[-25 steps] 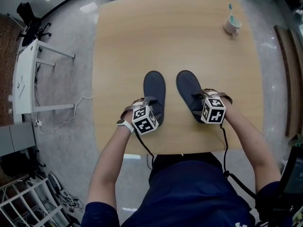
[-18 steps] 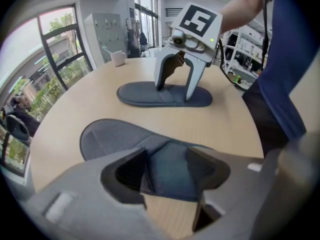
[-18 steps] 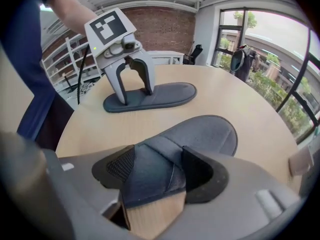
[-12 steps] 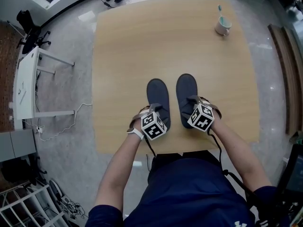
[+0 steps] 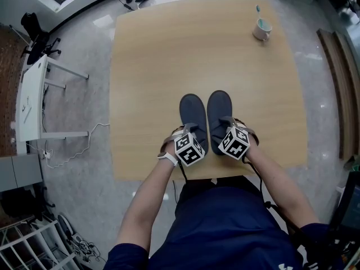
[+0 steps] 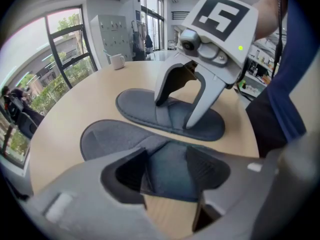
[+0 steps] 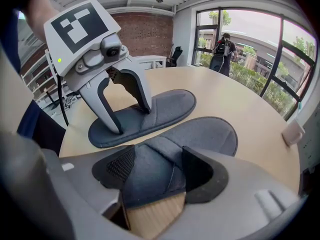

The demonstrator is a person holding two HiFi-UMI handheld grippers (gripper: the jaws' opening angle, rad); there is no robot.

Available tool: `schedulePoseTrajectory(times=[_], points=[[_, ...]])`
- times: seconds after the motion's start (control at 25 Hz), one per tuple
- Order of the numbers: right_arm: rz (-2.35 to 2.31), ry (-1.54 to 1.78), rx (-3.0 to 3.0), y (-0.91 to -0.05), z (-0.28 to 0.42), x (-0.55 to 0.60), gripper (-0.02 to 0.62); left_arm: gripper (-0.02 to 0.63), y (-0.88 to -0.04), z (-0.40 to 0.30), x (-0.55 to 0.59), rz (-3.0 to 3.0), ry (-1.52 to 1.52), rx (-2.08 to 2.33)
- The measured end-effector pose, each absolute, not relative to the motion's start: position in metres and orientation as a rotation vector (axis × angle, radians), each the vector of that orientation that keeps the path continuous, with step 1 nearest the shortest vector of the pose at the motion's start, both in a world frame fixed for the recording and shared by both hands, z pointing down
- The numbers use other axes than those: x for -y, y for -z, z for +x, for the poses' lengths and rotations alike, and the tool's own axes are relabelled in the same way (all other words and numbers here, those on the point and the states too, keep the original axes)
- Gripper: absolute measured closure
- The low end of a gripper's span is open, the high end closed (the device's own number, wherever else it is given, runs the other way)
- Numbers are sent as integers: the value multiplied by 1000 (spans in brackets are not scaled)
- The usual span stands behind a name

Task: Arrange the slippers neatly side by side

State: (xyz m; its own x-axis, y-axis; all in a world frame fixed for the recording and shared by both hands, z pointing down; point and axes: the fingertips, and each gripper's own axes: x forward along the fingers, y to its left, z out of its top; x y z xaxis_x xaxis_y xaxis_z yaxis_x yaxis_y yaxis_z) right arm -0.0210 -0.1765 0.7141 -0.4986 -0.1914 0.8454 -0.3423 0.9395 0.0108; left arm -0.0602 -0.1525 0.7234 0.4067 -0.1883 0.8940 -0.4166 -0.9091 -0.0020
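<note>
1. The dark grey left slipper (image 5: 192,110) and right slipper (image 5: 219,106) lie parallel, nearly touching, at the table's (image 5: 152,66) near edge.
2. The left gripper (image 6: 167,171) clasps the left slipper's heel in wide-set jaws; the right gripper (image 7: 152,176) likewise clasps the right slipper's.

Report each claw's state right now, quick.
Left claw: closed on the left slipper, at its heel end.
Right claw: closed on the right slipper, at its heel end.
</note>
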Motion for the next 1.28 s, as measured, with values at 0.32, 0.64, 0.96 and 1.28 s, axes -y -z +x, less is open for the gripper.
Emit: schedulePoseTrajectory(times=[0.32,0.64,0.96,1.28], points=[[391,-194,2105,-713,-20,172,288,345,-723,-51,147,2446,-1505,531],[408,-192,2099,-714,-20,171,288,344,-724,-51,146,2436,-1509,547],[422,-173,2087,-715,-24,170,290,336,-725,-50,148,2400,-1445,618],[436,-124,2126,-701,-30,170,288,324,-713,-47,143,2413,-1386,641]])
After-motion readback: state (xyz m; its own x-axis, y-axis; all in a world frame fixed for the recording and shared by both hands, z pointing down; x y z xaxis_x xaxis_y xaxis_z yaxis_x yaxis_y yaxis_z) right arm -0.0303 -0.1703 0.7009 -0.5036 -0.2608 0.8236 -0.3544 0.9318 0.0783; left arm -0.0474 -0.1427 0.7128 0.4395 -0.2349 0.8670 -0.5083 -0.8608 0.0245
